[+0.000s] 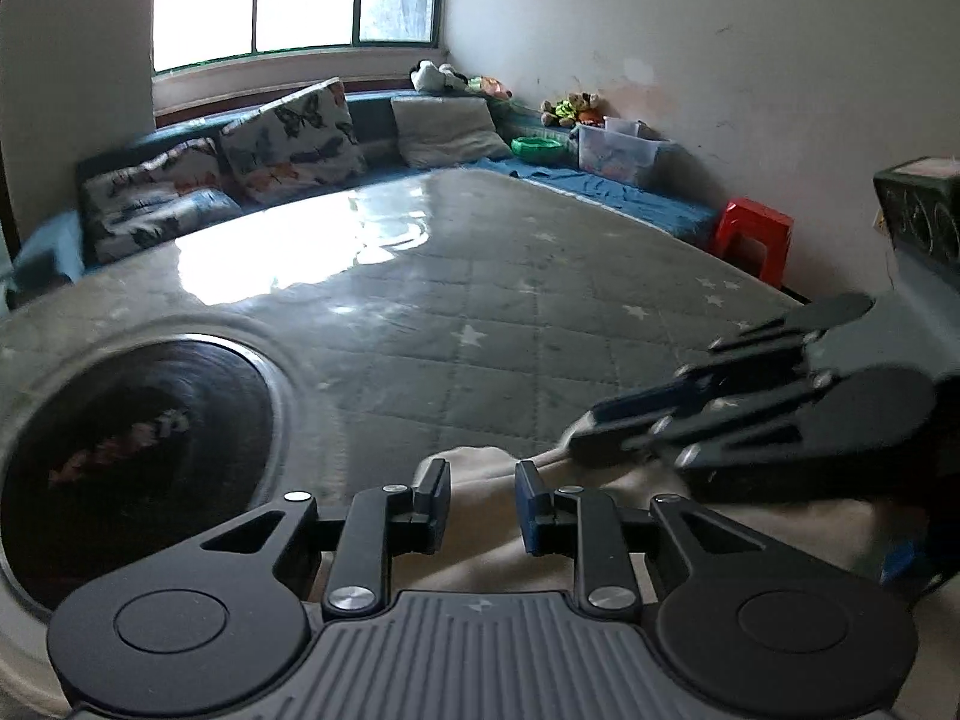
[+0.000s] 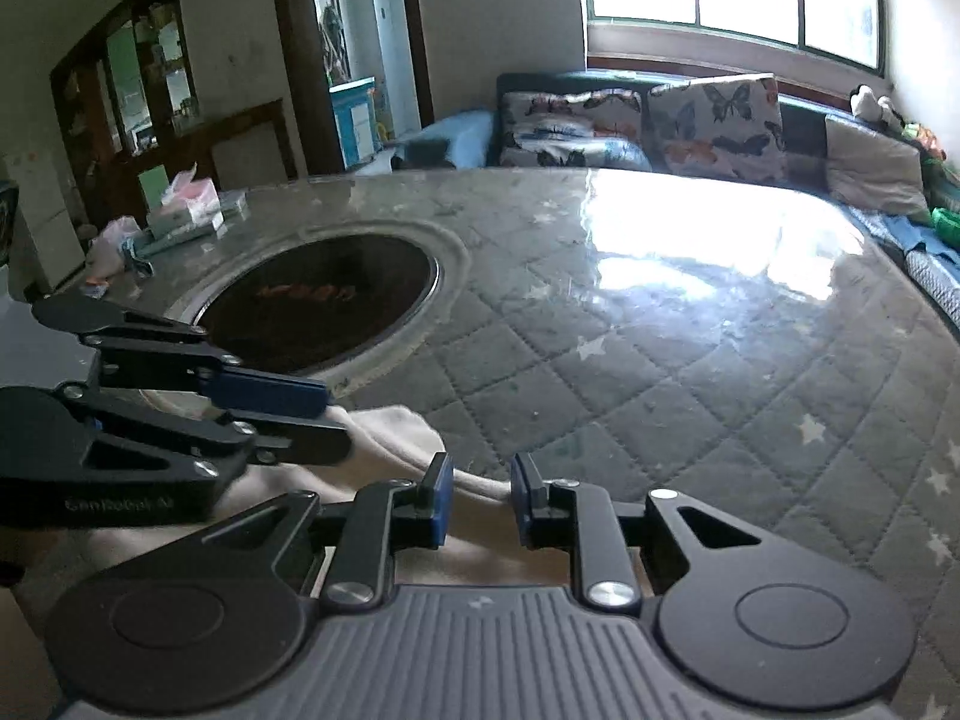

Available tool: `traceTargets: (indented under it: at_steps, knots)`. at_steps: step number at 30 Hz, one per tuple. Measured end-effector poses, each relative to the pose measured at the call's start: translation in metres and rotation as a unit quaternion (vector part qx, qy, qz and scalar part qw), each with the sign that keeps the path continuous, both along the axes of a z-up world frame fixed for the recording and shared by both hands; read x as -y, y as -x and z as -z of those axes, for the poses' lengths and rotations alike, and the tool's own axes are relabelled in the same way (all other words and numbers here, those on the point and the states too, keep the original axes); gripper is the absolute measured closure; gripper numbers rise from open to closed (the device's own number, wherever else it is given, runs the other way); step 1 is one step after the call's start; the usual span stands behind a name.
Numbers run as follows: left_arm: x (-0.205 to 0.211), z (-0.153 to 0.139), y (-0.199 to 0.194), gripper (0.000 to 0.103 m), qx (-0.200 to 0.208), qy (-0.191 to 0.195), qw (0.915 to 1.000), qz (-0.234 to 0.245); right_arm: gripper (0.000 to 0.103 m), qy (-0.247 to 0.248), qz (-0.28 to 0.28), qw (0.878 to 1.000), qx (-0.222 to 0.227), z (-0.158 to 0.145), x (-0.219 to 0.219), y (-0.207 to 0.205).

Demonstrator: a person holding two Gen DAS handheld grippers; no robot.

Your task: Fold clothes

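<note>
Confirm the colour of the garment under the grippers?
Cream, off-white garment; it shows best in the right wrist view.

The garment (image 1: pixel 480 546) lies on the near edge of the tabletop (image 1: pixel 480 312), under both grippers — left gripper (image 1: pixel 482 501) beside the right gripper (image 2: pixel 481 501). A round inset (image 2: pixel 318 303) sits left of it; cushions (image 1: pixel 294 138) line the sofa behind.

Faint "GenRobot AI" lettering on the left gripper (image 2: pixel 339 414).
</note>
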State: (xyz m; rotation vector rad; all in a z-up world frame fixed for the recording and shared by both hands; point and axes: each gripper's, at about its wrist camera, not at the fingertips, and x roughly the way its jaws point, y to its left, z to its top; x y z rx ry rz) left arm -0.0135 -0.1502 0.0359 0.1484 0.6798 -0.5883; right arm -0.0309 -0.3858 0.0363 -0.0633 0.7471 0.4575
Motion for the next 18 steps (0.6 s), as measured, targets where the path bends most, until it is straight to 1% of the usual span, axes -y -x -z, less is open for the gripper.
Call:
traceTargets:
  at_steps: [5,8,12,15,18]
  knots:
    - [0.006,0.013,-0.008,0.077,-0.009,-0.007,0.9999,-0.005,0.083,0.014,-0.002,1.000,0.000,0.012,-0.004,-0.002]
    - [0.006,0.015,-0.007,0.076,-0.006,-0.007,0.9999,-0.006,0.083,0.001,0.008,1.000,0.003,0.008,0.003,0.001]
    - [0.008,0.016,-0.004,0.075,-0.001,-0.010,0.9999,-0.007,0.084,0.011,0.017,1.000,0.007,0.007,0.012,0.009]
    - [0.009,0.016,-0.002,0.075,0.001,-0.012,0.9999,-0.009,0.083,-0.001,0.027,1.000,0.014,0.004,0.019,0.018]
    - [0.010,0.016,-0.002,0.075,0.003,-0.015,0.9998,-0.010,0.083,-0.001,0.023,1.000,0.021,-0.001,0.023,0.029]
